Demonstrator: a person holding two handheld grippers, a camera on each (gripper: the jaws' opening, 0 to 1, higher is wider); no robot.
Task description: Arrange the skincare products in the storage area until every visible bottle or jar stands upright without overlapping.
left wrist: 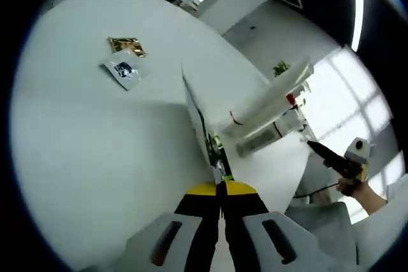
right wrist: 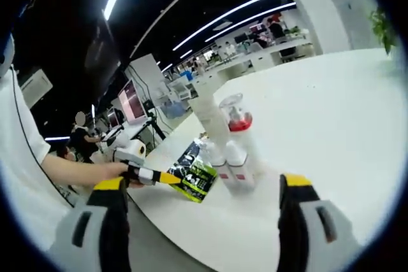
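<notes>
Left gripper [right wrist: 167, 178] pinches the flat dark-and-green printed sachet [right wrist: 194, 174] at the white table [right wrist: 331, 113] edge, apparently clearing it from 3 upright white bottles [right wrist: 231, 148], while right gripper [right wrist: 203, 211] waits wide.

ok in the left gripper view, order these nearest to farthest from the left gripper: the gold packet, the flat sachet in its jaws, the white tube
1. Flat sachet: clamped edge-on in the left gripper, rising from its jaws.
2. White tube: just past the sachet, on its right side, by the table edge.
3. Gold packet: far across the white table, upper left, beside a clear packet.
</notes>
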